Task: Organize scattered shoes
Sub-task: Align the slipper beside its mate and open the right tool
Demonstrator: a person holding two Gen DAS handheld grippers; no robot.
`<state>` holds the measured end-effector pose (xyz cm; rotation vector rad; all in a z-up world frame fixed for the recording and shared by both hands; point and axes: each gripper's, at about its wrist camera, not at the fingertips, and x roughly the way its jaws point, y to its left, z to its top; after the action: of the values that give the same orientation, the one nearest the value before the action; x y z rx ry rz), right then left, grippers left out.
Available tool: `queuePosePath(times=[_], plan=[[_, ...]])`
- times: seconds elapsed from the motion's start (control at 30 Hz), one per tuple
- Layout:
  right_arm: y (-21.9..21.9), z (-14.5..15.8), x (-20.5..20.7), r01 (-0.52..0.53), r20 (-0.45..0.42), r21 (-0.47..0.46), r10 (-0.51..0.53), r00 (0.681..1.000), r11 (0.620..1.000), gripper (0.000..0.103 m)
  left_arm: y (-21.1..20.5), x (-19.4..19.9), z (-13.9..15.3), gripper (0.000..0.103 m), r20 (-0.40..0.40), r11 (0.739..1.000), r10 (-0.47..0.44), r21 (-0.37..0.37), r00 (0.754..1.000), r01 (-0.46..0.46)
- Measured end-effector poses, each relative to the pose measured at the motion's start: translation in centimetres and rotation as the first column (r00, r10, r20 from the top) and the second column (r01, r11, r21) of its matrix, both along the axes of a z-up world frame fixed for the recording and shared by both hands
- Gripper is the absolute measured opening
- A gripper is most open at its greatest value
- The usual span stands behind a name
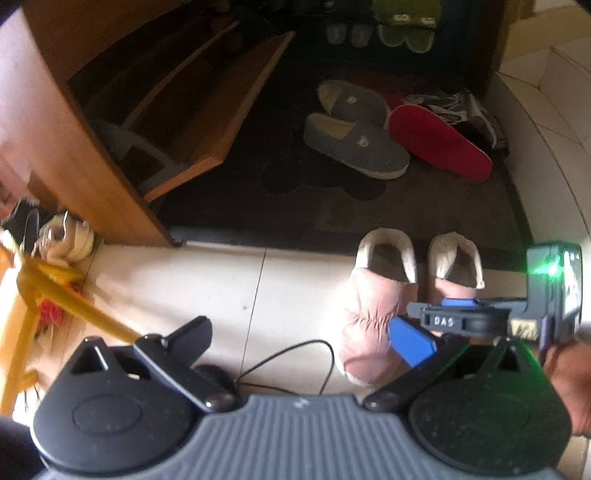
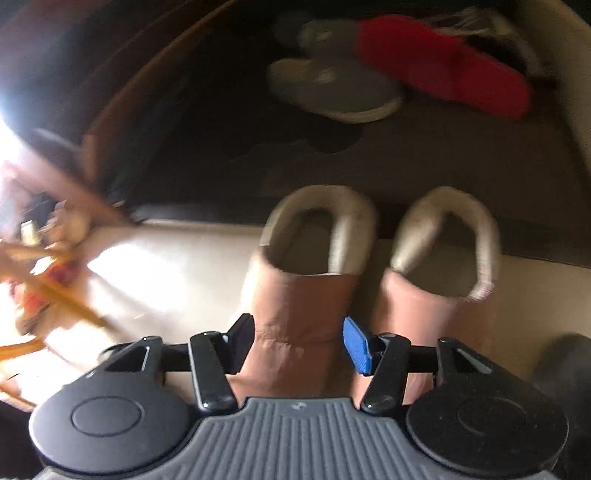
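pink slippers [image 1: 410,291] paired side by side on the tile at the mat's edge; grey slippers [image 1: 354,129] and red slipper [image 1: 439,142] lie jumbled on the mat at 12 o'clock, unsorted. right tongs [image 2: 299,345] half open, straddling the left pink slipper's toe, pads apparently clear. left tongs [image 1: 303,343] wide open, empty.

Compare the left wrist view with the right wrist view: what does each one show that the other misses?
Left wrist only: the wooden shoe cabinet, green slippers at the back, a black cable, and the right tongs seen from outside. Right wrist only: its tongs straddling the left pink slipper. Both: the pink pair, grey slippers, red slipper, dark mat.
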<state>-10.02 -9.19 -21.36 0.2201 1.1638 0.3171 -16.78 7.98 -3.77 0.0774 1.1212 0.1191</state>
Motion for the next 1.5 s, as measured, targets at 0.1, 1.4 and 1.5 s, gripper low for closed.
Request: queuePosePath(times=[0.1,1.4,1.5], plan=[[-1.5,0.6,0.1,0.110,0.014,-0.010,-0.109,0.994,0.994,0.053,-0.4,0.3,0.2,0.103,-0.003,1.000,-0.004,-0.010,1.000,0.004],[0.7,-4.7,4.1,0.077,-0.046,0.085,-0.073,0.996,0.993,0.085,-0.3,5.7,-3.1,0.103,-0.034,1.000,0.015,0.013,0.999,-0.015],[1.1,-4.7,4.1,0.094,-0.044,0.071,-0.091,0.995,0.993,0.084,-0.4,5.7,-3.1,0.103,-0.034,1.000,0.013,0.014,0.999,-0.012]])
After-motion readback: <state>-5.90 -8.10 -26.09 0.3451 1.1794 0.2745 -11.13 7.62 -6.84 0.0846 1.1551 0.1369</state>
